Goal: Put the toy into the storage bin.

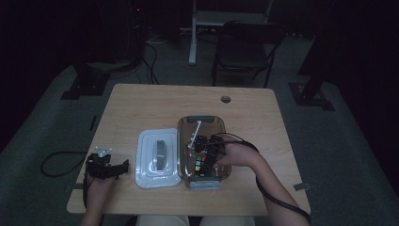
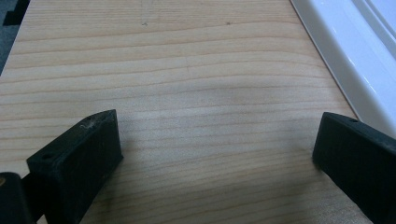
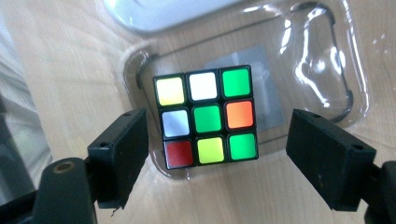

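A scrambled puzzle cube (image 3: 206, 117) with coloured stickers lies on the floor of a clear plastic box (image 1: 214, 123); the high view shows it near the box's front end (image 1: 199, 165). My right gripper (image 3: 217, 156) hangs over the box, open, its two black jaws standing apart on either side of the cube and not touching it. In the high view that gripper (image 1: 210, 149) reaches into the box from the right. My left gripper (image 2: 219, 149) rests open low over bare wood at the table's front left (image 1: 109, 168), with nothing between its jaws.
The box's white lid (image 1: 157, 158) lies flat on the wooden table (image 1: 155, 101) between the two grippers; its rim (image 2: 348, 56) shows beside the left gripper. Dark folding chair (image 1: 244, 49) and stand legs lie beyond the table's far edge.
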